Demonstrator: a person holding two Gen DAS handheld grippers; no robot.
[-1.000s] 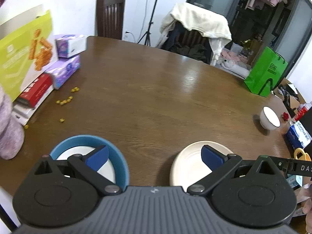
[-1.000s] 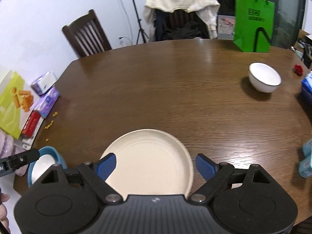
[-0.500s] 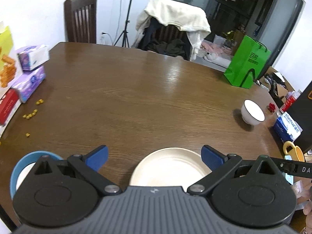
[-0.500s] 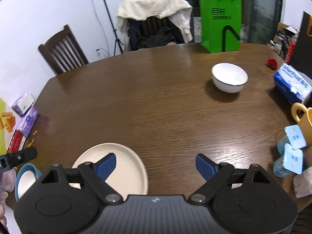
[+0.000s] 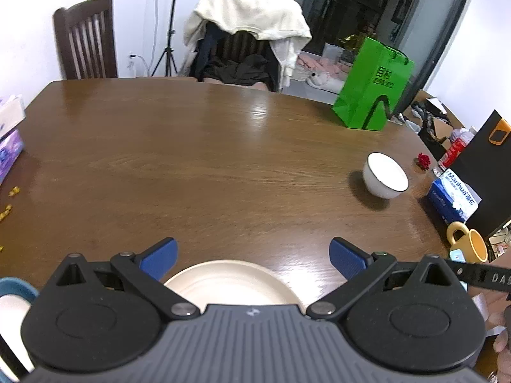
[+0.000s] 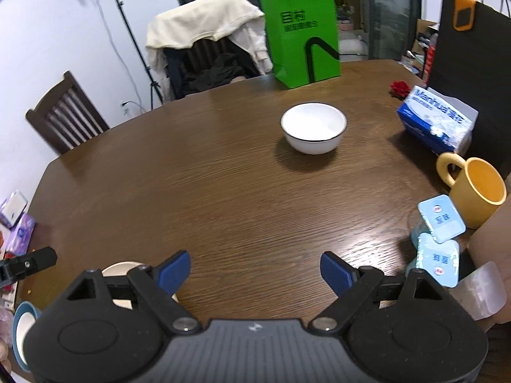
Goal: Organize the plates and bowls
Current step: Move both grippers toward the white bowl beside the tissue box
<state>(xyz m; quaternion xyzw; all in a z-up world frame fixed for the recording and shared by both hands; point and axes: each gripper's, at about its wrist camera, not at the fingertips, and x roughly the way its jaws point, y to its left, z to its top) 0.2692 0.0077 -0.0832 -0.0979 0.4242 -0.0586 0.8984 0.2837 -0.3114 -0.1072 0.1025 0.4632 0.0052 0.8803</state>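
Note:
A cream plate [image 5: 230,282] lies on the brown table at the near edge, just under my open, empty left gripper [image 5: 254,257]; it shows partly behind the left finger in the right wrist view [image 6: 119,269]. A blue-rimmed bowl [image 5: 12,293] sits at the near left edge, also in the right wrist view [image 6: 20,322]. A white bowl with a dark rim [image 6: 313,131] stands upright farther across the table, ahead of my open, empty right gripper [image 6: 255,269]; it is at the right in the left wrist view [image 5: 385,175].
A green paper bag [image 6: 300,36] stands at the far edge. A blue tissue pack [image 6: 436,121], a yellow mug [image 6: 476,188] and small blue-lidded cups [image 6: 439,239] crowd the right side. Tissue boxes [image 5: 9,134] sit at the left. Chairs stand behind the table [image 5: 191,166].
Both grippers have swung to the right. The plate and blue-rimmed bowl slid toward the lower left of both views, and the white bowl came nearer the middle of the right wrist view.

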